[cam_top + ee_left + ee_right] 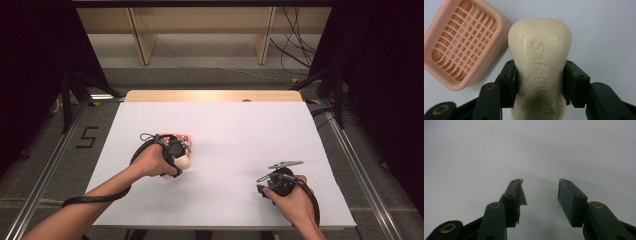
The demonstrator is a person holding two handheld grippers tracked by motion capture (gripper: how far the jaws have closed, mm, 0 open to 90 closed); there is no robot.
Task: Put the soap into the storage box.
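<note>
A cream bar of soap [540, 65] with raised lettering sits between the black jaws of my left gripper [540, 82], which is shut on its lower half. Just left of it lies a pink soap dish [461, 42] with a ribbed grid floor, empty. In the high view the left gripper [179, 152] hangs over the white table with the soap [183, 161] in its jaws and the pink soap dish [186, 140] peeking out behind it. My right gripper [540, 195] stands open, nothing between its fingers; in the high view the right gripper [278, 182] rests near the table's front right.
The white table top [225, 130] spreads between the two hands, with a wooden strip [215, 96] along its far edge. Black curtains and metal frame rails flank the table; cables lie on the floor behind.
</note>
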